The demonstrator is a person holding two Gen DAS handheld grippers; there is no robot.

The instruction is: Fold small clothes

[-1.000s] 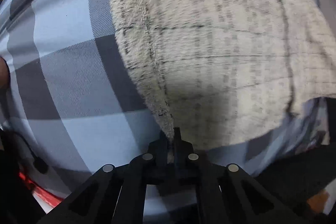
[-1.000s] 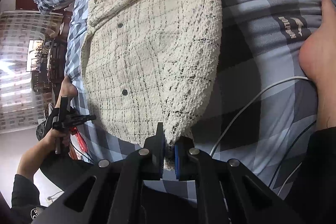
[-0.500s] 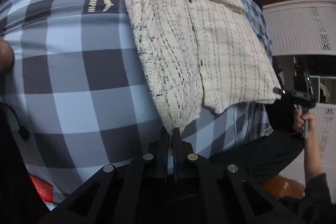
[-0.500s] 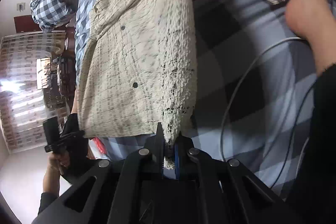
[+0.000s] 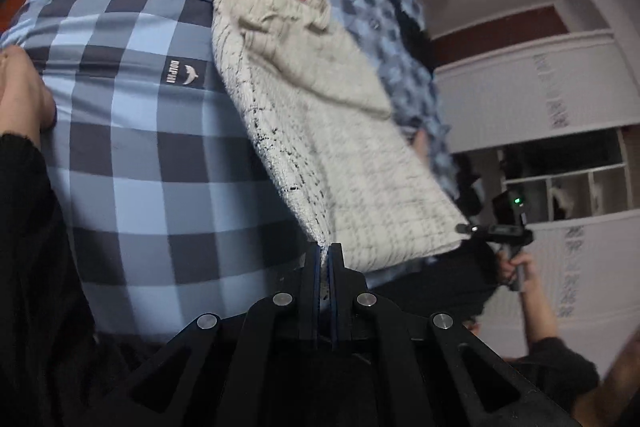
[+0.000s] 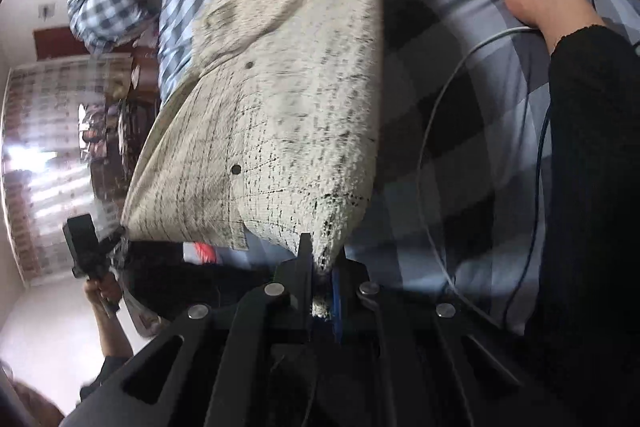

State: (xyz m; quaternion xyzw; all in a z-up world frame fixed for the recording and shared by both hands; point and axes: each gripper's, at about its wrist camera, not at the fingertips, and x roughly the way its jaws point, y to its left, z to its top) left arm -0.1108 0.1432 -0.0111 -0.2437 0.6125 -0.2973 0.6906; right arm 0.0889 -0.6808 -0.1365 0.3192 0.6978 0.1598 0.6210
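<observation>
A blue checked bedspread [image 5: 152, 155] covers the bed. On it lies a cream checked shirt [image 5: 320, 131], its hem lifted off the bed. The left gripper [image 5: 324, 259] is clamped on one hem corner, the right gripper [image 6: 320, 259] on the other. A white cable [image 6: 436, 155], somewhat blurred, seems to rest beside the shirt.

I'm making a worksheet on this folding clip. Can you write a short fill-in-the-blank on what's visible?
1. Both grippers pinch the hem of a cream ____.
2. The bedcover has a blue ____ pattern.
3. The left gripper and right gripper are both ____.

Missing words: shirt; checked; shut.
</observation>
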